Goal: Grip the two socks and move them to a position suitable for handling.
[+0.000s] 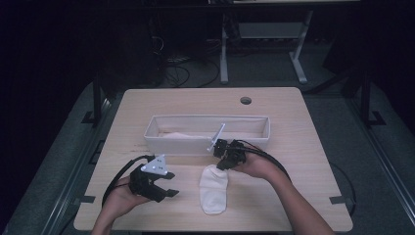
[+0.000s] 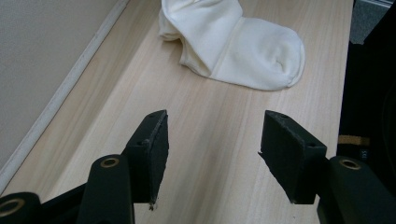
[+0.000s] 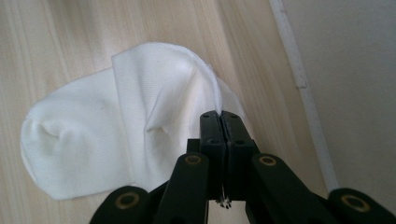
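In the high view, a white sock [image 1: 214, 189] lies flat on the pale wooden surface [image 1: 293, 147], a little below the middle of the frame and nearer the bottom edge than the top. The right gripper [image 1: 221, 165] comes in from the lower right on the person's right hand [image 1: 257, 166] and meets the sock at its upper edge, its fingers drawn together on the fabric there. The left gripper [image 1: 169, 184] sits at the lower left in the left hand [image 1: 120, 198], just beside the sock but apart from it, with its fingers spread and nothing between them. Above both, across the middle of the frame, stands a long white bin [image 1: 161, 142] with something pale lying inside it. In the left gripper view, the two black fingers [image 2: 152, 149] rise from the bottom of the frame with a wide gap, bare wood showing between them; the sock [image 2: 243, 46] lies in the upper middle, well clear of them, and the bin wall [image 2: 42, 60] runs along the upper left. In the right gripper view, the fingers [image 3: 211, 135] stand pressed together at the lower middle, pinching a raised fold at the sock's [image 3: 107, 126] edge, while the rest of the sock spreads toward the left of the frame and the bin wall [image 3: 350, 84] fills the right side.
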